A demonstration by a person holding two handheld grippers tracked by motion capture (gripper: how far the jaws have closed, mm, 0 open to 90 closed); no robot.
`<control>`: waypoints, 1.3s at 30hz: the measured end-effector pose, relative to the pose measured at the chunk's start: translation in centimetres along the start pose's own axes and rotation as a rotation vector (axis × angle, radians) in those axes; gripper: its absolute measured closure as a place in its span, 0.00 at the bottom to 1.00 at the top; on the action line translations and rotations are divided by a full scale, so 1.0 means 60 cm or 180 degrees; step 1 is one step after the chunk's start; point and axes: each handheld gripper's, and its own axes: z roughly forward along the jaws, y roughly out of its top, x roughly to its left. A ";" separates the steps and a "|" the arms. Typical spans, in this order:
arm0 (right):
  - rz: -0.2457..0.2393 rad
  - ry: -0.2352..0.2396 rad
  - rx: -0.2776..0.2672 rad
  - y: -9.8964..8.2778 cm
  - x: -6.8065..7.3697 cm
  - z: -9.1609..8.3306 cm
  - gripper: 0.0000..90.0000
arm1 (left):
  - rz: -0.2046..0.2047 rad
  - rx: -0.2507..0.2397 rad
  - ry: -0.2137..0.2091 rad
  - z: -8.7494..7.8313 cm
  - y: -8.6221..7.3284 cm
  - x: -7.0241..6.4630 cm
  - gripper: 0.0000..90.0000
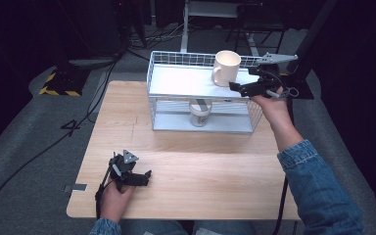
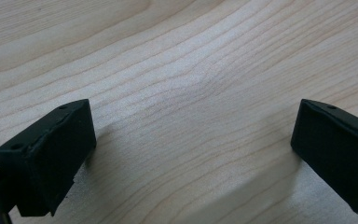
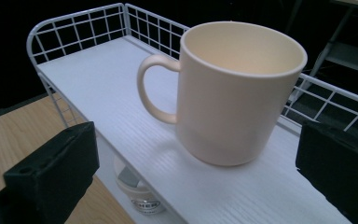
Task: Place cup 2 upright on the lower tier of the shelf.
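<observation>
right claw (image 3: pixel 196 172): jaws apart, facing cream ceramic mug (image 3: pixel 233 93), upper centre; ungrasped
left claw (image 2: pixel 191 158): apart, idle on wooden counter (image 2: pixel 177 70)

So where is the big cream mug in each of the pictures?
High view: the mug stands on the top shelf of the white wire rack, upper middle, just left of the right gripper.
Right gripper view: the mug sits in the centre, its handle pointing left, between the open jaws.
Left gripper view: wooden table, no mug.
Shared landmark: the rack's white top shelf.
</observation>
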 end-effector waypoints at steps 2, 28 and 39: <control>-0.0024 0.0023 -0.0023 -0.006 0.005 -0.011 0.00 | 0.0000 0.0000 0.0000 0.000 0.000 0.000 0.00; -0.0061 0.0176 -0.0066 -0.098 0.047 -0.141 0.00 | -0.0022 -0.0004 -0.0003 0.005 0.005 0.000 0.00; 0.0005 0.0139 0.0059 -0.156 0.071 -0.159 0.00 | -0.0023 -0.0003 -0.0003 0.005 0.006 0.000 0.00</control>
